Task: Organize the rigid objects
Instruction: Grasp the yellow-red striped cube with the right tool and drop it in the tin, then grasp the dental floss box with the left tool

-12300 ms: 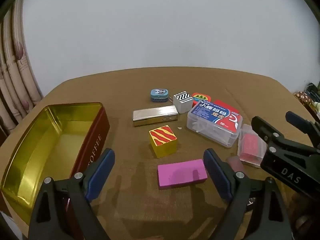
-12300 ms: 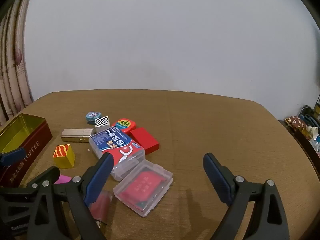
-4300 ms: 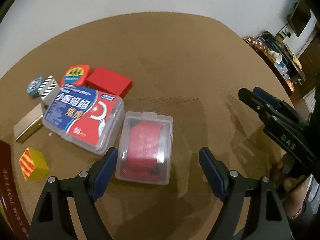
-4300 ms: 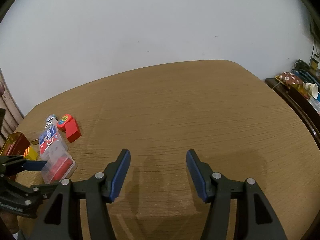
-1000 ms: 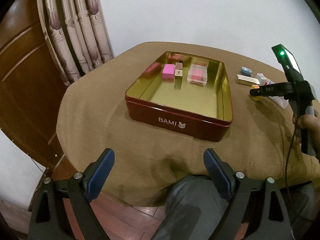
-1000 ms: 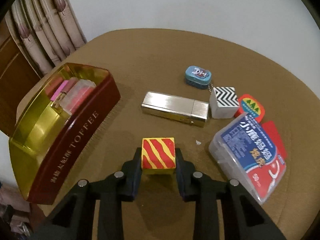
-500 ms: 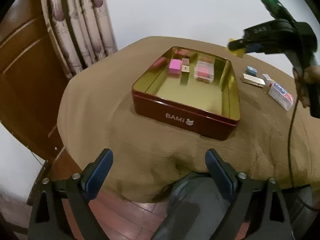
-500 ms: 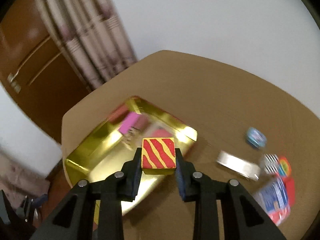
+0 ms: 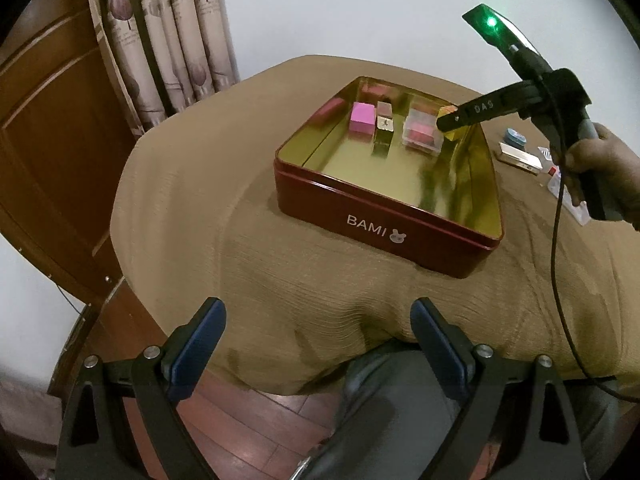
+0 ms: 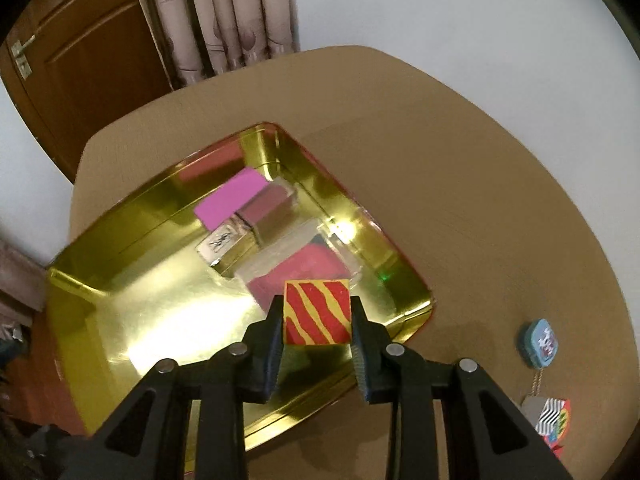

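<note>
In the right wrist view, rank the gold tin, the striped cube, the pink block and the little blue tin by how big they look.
1. gold tin
2. striped cube, though it is nearest the camera
3. pink block
4. little blue tin

Brown-clothed table (image 9: 280,280) under red tin (image 9: 380,224)

The cube (image 10: 317,311) is yellow with wavy red stripes. The tin (image 9: 384,216) is dark red outside with white lettering, shiny gold inside. A pink block (image 10: 229,199) lies in it. The worktop (image 10: 460,184) is tan. A blue tin (image 10: 539,342) sits near the worktop's right edge.
</note>
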Tool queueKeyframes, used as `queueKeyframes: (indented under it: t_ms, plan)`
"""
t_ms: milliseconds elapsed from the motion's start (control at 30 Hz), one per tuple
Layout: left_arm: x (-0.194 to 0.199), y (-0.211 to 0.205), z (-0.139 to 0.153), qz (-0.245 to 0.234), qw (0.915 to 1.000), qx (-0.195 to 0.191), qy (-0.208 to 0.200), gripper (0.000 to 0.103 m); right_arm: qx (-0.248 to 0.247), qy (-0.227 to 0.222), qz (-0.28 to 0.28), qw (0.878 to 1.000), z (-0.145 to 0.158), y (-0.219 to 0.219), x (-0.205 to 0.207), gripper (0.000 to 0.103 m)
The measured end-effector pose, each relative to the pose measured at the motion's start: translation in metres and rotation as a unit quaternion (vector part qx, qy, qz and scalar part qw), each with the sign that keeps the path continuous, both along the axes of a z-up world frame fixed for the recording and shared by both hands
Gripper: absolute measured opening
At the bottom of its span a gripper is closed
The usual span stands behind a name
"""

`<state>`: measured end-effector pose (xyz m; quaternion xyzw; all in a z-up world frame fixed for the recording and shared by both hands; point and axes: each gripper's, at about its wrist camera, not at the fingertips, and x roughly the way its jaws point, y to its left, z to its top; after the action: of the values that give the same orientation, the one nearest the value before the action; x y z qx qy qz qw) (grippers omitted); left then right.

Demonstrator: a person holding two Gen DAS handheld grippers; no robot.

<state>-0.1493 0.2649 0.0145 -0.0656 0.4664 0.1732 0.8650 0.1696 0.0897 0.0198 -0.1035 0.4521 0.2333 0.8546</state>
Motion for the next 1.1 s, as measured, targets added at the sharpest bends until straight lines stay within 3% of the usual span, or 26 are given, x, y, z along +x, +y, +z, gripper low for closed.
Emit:
queueKeyframes:
  t_ms: [233,333,467,600,700,733,867,1000,1100]
  plan:
    - [0.0,-0.001,-0.003,-0.003,1.0,-0.003,0.008,0.091,0.002,-0.002,-0.024,1.0,-0.003,-0.01,0.012,0.03]
    - [0.0,-0.001,-0.003,-0.001,1.0,0.0,0.007,0.092,0.034,-0.021,-0.036,0.999,0.002,-0.02,0.005,0.037]
    - [0.0,-0.004,-0.004,-0.003,0.9999,0.002,0.009,0.092,0.071,-0.056,-0.049,0.995,0.021,-0.037,-0.012,0.038]
    - [-0.004,-0.009,0.004,-0.007,0.9998,0.019,-0.007,0.092,0.122,-0.111,-0.098,0.981,0.046,-0.081,-0.057,0.039]
    - [-0.008,-0.019,0.012,-0.021,0.9989,0.035,-0.023,0.092,0.152,-0.146,-0.162,0.964,0.048,-0.134,-0.107,0.046]
    - [-0.008,-0.023,0.014,-0.027,0.9985,0.039,-0.026,0.092,0.149,-0.155,-0.188,0.958,0.044,-0.153,-0.124,0.051]
    - [-0.009,-0.046,0.022,-0.066,0.9959,0.05,-0.037,0.092,0.09,-0.16,-0.291,0.939,0.004,-0.228,-0.188,0.054]
    - [0.006,-0.078,0.031,-0.124,0.9904,0.044,-0.043,0.092,0.021,-0.124,-0.362,0.924,-0.043,-0.282,-0.217,0.054]
    - [0.031,-0.109,0.038,-0.173,0.9836,0.026,-0.044,0.092,0.003,-0.109,-0.392,0.914,-0.068,-0.308,-0.227,0.054]
